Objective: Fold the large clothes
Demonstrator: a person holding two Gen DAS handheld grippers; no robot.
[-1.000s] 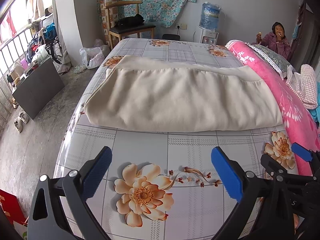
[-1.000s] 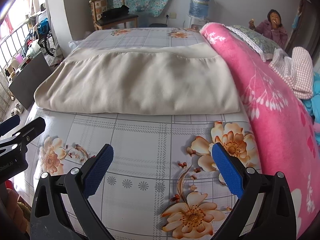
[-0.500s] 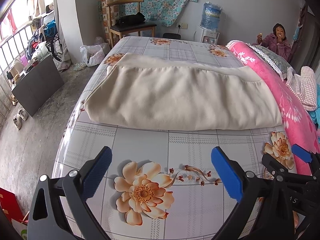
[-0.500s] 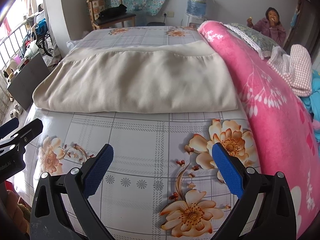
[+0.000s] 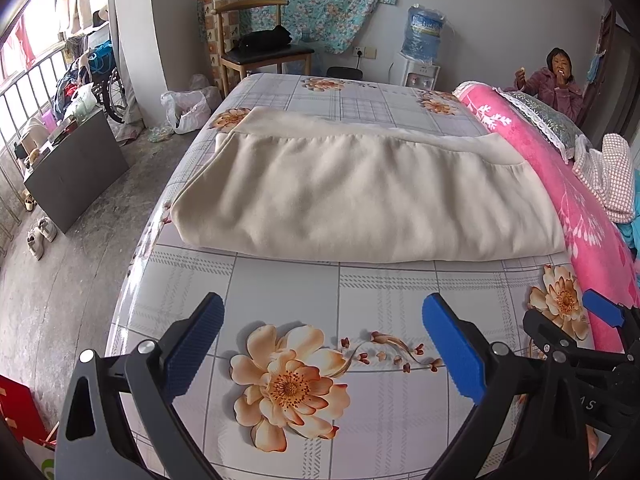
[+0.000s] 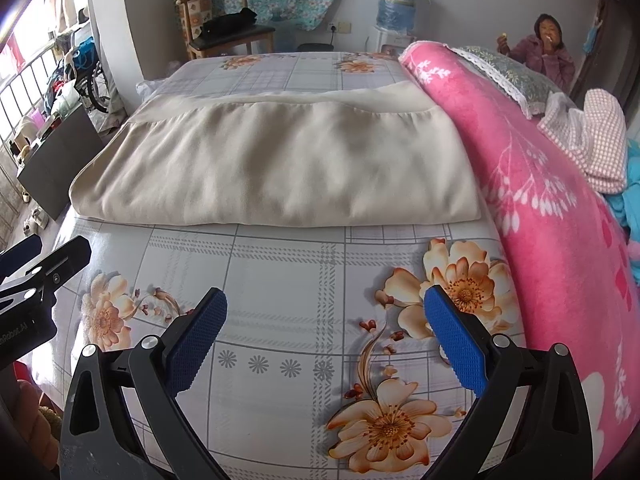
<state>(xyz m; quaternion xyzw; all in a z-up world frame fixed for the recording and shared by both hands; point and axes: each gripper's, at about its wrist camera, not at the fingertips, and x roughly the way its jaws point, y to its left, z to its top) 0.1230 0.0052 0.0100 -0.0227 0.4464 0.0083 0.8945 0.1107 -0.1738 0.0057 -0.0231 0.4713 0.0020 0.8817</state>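
A large cream garment (image 5: 360, 196) lies folded in a wide rectangle across the middle of the bed (image 5: 360, 292); it also shows in the right wrist view (image 6: 276, 168). My left gripper (image 5: 320, 340) is open and empty, held over the near part of the bed, short of the garment's near edge. My right gripper (image 6: 324, 336) is open and empty, also over the near bed, to the right of the left one. The right gripper shows at the right edge of the left wrist view (image 5: 580, 332). The left gripper shows at the left edge of the right wrist view (image 6: 36, 268).
A rolled pink blanket (image 6: 540, 200) runs along the bed's right side, with a pillow (image 6: 508, 68) and a checked cloth (image 6: 592, 132) on it. A person (image 5: 560, 84) sits at the far right. A chair (image 5: 260, 52), water dispenser (image 5: 420, 40) and floor clutter stand beyond the bed.
Both grippers have drifted slightly back and up from the garment, still open. The garment has not moved.
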